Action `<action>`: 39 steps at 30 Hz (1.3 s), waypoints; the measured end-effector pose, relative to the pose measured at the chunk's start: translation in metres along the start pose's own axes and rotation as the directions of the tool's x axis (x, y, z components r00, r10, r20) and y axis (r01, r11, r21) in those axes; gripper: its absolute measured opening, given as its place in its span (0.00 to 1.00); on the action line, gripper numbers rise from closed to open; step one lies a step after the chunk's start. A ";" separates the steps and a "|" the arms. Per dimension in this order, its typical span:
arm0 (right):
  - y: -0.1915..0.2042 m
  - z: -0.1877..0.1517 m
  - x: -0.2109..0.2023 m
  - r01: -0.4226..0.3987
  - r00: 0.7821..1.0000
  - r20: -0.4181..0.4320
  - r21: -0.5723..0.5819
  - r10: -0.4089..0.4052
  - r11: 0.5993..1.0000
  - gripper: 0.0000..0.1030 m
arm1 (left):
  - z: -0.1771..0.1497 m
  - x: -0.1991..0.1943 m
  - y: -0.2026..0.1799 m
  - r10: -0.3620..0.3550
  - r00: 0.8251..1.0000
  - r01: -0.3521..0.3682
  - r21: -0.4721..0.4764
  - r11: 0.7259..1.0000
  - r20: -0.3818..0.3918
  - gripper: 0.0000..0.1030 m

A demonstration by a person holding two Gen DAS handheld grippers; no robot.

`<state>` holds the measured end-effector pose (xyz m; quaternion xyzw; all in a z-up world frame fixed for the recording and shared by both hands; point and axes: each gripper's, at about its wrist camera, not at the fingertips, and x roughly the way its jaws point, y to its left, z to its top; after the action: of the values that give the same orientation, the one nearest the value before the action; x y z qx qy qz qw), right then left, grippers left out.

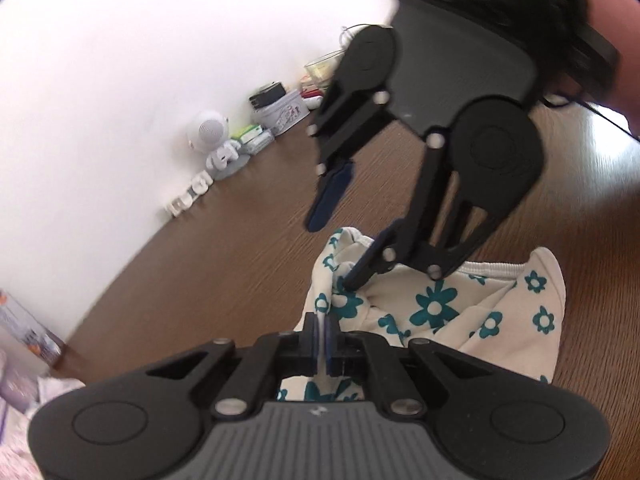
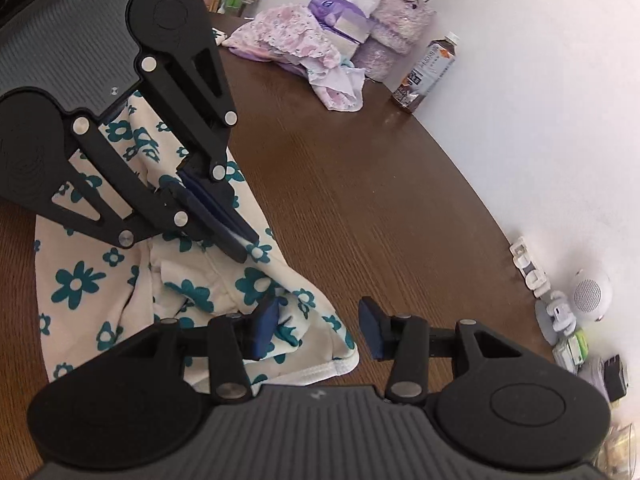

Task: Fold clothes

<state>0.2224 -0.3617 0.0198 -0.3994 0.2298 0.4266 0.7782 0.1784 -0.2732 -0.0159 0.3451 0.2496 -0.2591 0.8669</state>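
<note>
A cream garment with teal flowers (image 1: pixel 460 312) (image 2: pixel 100 280) lies crumpled on the brown wooden table (image 1: pixel 220 248) (image 2: pixel 380 200). My left gripper (image 1: pixel 322 336) (image 2: pixel 236 244) is shut on a raised fold of this garment near its edge. The right gripper (image 1: pixel 340 240) (image 2: pixel 318 332) stands open just beyond it. One of its blue fingers (image 2: pixel 264 328) rests on the cloth near the white ribbed hem, while the other finger (image 2: pixel 370 332) hangs over bare wood. Nothing sits between the right fingers.
A pile of pink and purple clothes (image 2: pixel 288 40), a fuzzy vase (image 2: pixel 396 28) and a drink bottle (image 2: pixel 428 72) stand along the wall. A white speaker figure (image 1: pixel 212 136) (image 2: pixel 588 292), a tin box (image 1: pixel 284 114) and small items line the table's far edge.
</note>
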 end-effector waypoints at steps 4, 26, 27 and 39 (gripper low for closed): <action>0.004 -0.002 0.004 -0.016 0.999 0.040 -0.018 0.017 1.000 0.43 | -0.001 -0.005 -0.020 0.071 0.997 -0.073 0.127 0.989 0.019 0.02; 0.060 -0.022 -0.010 0.138 0.986 0.128 -0.239 -0.109 0.961 0.08 | -0.013 -0.004 -0.015 0.113 0.993 -0.117 -0.078 0.990 -0.045 0.02; 0.059 -0.022 -0.012 0.132 0.986 0.131 -0.234 -0.103 0.963 0.09 | -0.014 -0.005 -0.022 0.134 0.990 -0.136 -0.047 0.990 -0.045 0.02; 0.008 -0.021 -0.031 0.001 0.974 0.224 0.140 -0.033 0.990 0.14 | -0.007 -0.010 -0.034 0.201 0.978 -0.200 0.015 0.980 -0.055 0.02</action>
<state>0.1988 -0.3906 0.0257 -0.2951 0.1657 0.4455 0.8288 0.1481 -0.2868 -0.0295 0.3798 0.2364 -0.1618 0.8796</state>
